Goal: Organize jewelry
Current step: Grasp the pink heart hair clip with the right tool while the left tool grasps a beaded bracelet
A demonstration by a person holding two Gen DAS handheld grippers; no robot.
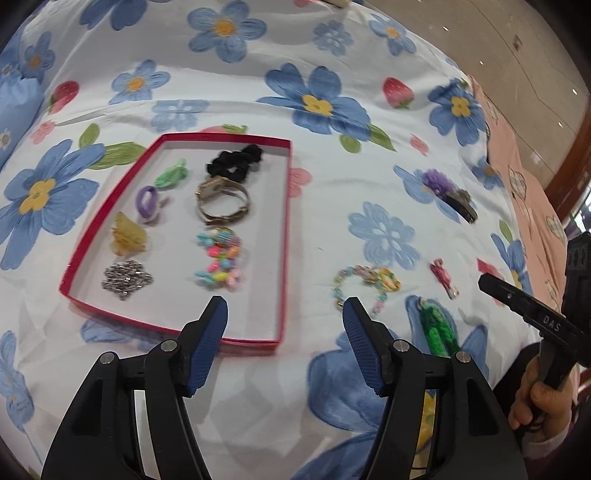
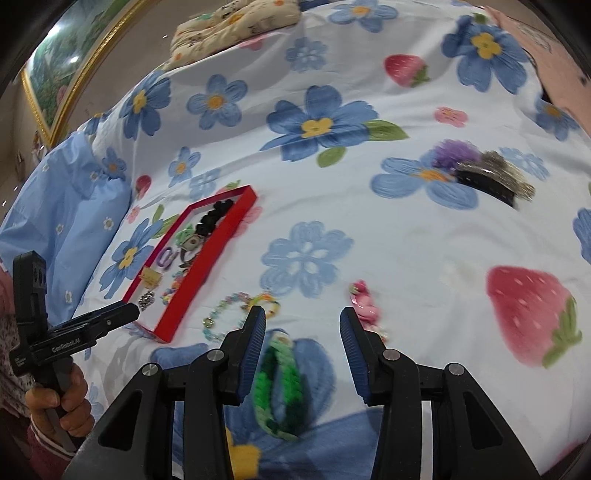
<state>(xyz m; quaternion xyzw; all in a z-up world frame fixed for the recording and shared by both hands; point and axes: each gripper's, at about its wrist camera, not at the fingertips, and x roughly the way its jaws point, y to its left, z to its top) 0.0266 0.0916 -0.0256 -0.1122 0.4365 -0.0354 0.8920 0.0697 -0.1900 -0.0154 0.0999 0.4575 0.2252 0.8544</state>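
Note:
A red-rimmed tray (image 1: 286, 236) lies on the floral bedsheet and holds a black scrunchie (image 1: 234, 162), a gold watch (image 1: 223, 201), colourful beads (image 1: 219, 258), a silver piece (image 1: 125, 282) and small hair ties. My left gripper (image 1: 284, 314) is open and empty over the tray's near right corner. Loose on the sheet to its right lie a pastel bead bracelet (image 1: 365, 282), a pink clip (image 1: 443, 277), a green braided band (image 1: 437, 328) and a purple-and-black hair piece (image 1: 448, 194). My right gripper (image 2: 303, 321) is open and empty, above the green band (image 2: 280, 387), between the bracelet (image 2: 236, 310) and the pink clip (image 2: 364, 301).
The tray also shows in the right wrist view (image 2: 192, 280) at the left. A pale blue pillow (image 2: 70, 221) lies left of the tray, a patterned cushion (image 2: 236, 22) at the far end. A pink sheet (image 1: 524, 162) covers the right side. A framed picture (image 2: 70, 66) hangs behind.

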